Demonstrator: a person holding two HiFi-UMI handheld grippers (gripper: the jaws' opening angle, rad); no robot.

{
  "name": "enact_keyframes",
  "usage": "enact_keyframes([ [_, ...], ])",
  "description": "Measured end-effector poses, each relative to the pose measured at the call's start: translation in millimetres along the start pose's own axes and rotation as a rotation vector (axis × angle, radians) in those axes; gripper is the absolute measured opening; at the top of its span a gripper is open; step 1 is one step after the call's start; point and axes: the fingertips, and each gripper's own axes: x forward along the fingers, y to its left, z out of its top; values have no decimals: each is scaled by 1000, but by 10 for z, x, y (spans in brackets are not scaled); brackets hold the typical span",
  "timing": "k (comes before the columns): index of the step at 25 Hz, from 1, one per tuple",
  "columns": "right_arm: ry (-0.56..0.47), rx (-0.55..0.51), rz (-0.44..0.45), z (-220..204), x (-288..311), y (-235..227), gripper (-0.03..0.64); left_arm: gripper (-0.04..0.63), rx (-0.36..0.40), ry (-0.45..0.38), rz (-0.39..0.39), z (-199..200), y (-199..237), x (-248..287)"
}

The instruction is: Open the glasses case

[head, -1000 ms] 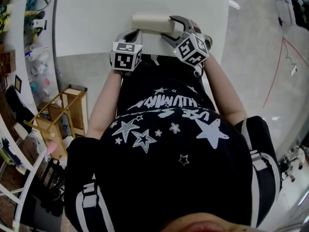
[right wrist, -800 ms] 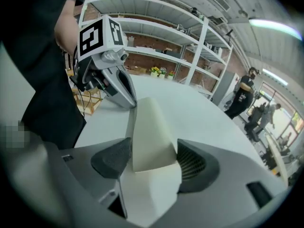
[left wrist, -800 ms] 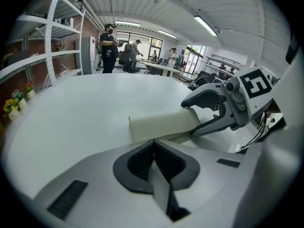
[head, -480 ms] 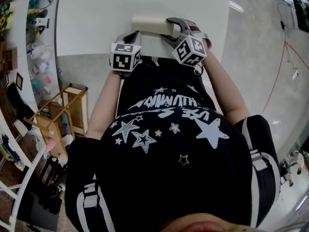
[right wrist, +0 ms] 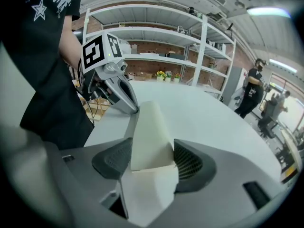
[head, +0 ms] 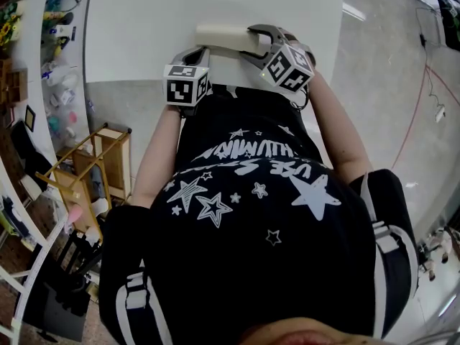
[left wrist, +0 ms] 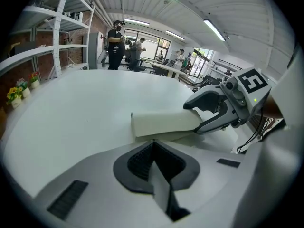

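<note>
A cream glasses case [head: 223,36] lies closed on the white table [head: 144,20], near its front edge. The case's right end sits between the jaws of my right gripper [head: 253,40]. In the right gripper view the case [right wrist: 149,134] fills the gap, and both pads of that gripper [right wrist: 151,158] touch it. Those jaws have just been closing a little on the case. My left gripper [head: 203,51] is shut with nothing in it, its tip at the case's front left side. In the left gripper view its closed tip [left wrist: 153,144] meets the lower edge of the case [left wrist: 164,123].
The table's front edge runs just below both grippers, against the person's body. A wooden stool [head: 93,164] and cluttered shelves [head: 50,49] stand to the left on the floor. People [left wrist: 116,39] stand far off beyond the table. White shelving [right wrist: 156,32] rises behind it.
The right gripper's marker cube has tilted and shifted slightly to the right. The case and the left gripper stay where they were.
</note>
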Motion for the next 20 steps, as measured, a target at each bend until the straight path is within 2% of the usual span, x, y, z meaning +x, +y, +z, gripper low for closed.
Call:
enact_keyframes([
  [7, -58, 112, 46, 32, -67, -71, 279, 12, 5, 11, -8, 1, -23, 24],
  [15, -127, 150, -63, 162, -233, -296, 276, 12, -15, 12, -20, 9, -16, -1],
  [20, -176, 234, -113, 162, -292, -511, 276, 12, -21, 14, -23, 8, -17, 6],
])
